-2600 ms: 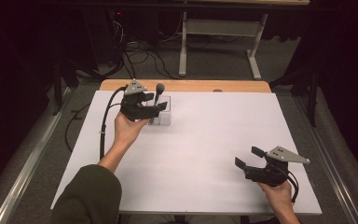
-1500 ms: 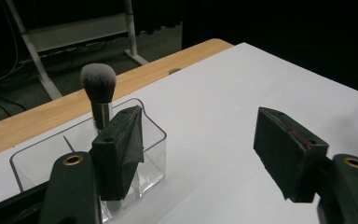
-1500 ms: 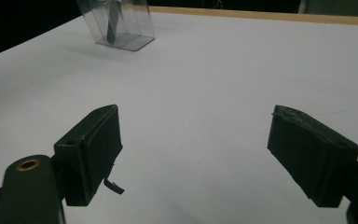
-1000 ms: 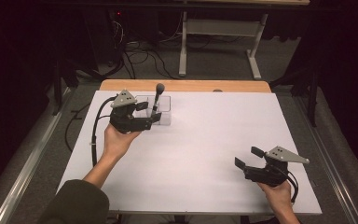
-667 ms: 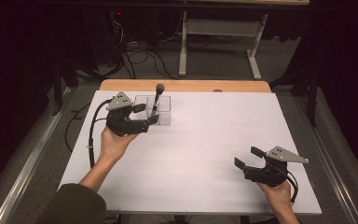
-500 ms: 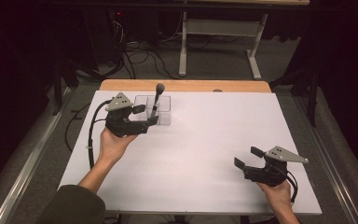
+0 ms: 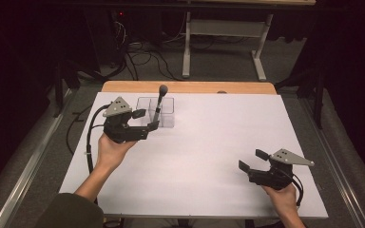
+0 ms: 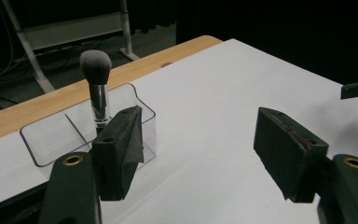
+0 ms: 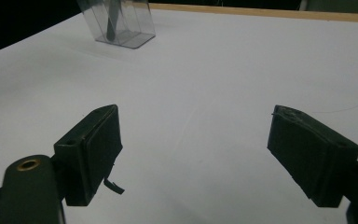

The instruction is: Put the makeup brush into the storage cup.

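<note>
— Where is your left claw [image 7: 145,119]?

— I hold it near the far left part of the white tabletop [image 7: 209,156], just beside the clear organizer [image 7: 167,118]. Its jaws stand wide apart with nothing between them. From the left gripper view, one jaw shows in front of the organizer's near wall, the other well off over bare white surface.

— And the brush?

— The makeup brush [image 7: 160,100] stands in the clear organizer, in the compartment on the right as seen from above, handle down and bristle head up above the rim. It leans a little. In the left gripper view the brush [image 8: 97,88] rises just behind my jaw, with the divider wall of the organizer [image 8: 51,140] to its left. Whether the jaw touches the organizer's wall, I cannot tell.

— Your right claw [image 7: 252,163]?

— Near the right front corner of the tabletop, well apart from the organizer. Its jaws are spread wide too, empty, pointing across the white surface toward the far left. In the right gripper view the organizer [image 9: 130,23] sits far ahead at the top, the dark handle visible through its clear wall.

— What lies beyond?

— A strip of wooden edge [image 7: 185,87] behind the white sheet.
</note>
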